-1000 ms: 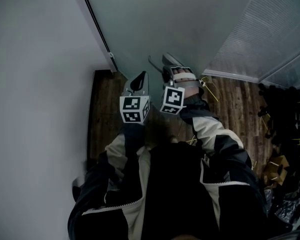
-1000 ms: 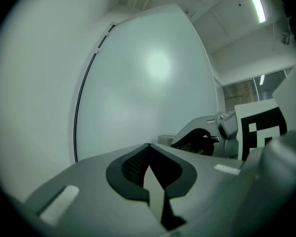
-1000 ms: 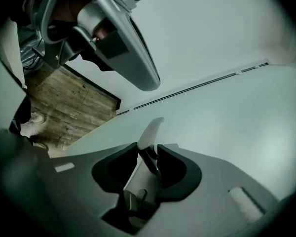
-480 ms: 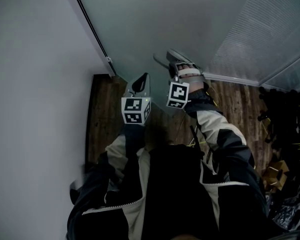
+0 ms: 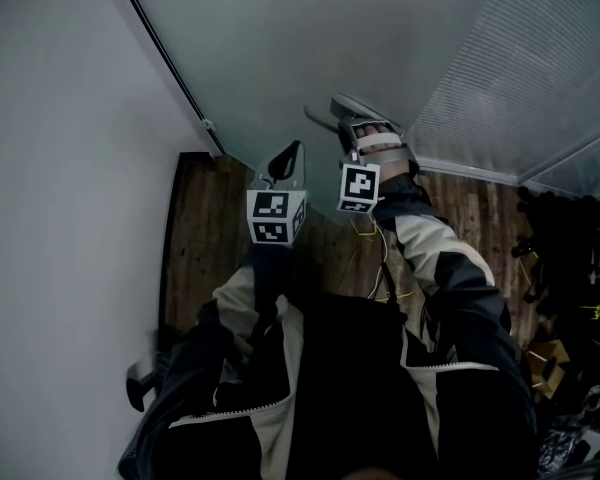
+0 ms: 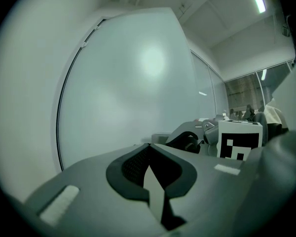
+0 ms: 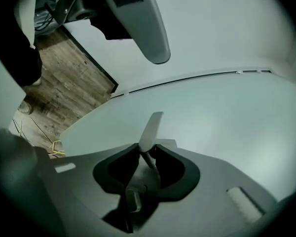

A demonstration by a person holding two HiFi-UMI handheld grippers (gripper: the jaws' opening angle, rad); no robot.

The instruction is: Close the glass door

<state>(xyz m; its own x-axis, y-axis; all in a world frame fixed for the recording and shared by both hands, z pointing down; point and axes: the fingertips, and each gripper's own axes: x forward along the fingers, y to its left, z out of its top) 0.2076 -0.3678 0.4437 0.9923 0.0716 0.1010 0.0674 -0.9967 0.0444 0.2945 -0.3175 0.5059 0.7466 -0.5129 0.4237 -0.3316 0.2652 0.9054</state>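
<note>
the dark edge (image 5: pixel 165 63) of the door (image 5: pixel 310 28) is sitting further left in the head view than a second ago, and both grippers are sitting a little further along with it, the right one higher up. the door is a big frosted glass sheet, and it is filling the top of the head view, right in front of the person. its dark edge is running down next to the white wall (image 5: pixel 50 188) on the left and ending by the wood floor (image 5: pixel 195 238). the left gripper (image 5: pixel 285 158) is pointing at the low part of the glass, and its jaws are resting together with nothing between them. the right gripper (image 5: pixel 332 110) is pointing at the glass just beside the left one, to its right and a bit higher. its jaws are standing apart and closing, and they are holding nothing; only bare glass is showing past them. i cannot tell if either gripper is touching the glass. a ribbed panel (image 5: pixel 540 68) is standing to the right of the door. the person's sleeve (image 5: pixel 445 268) is reaching up to the right gripper.
</note>
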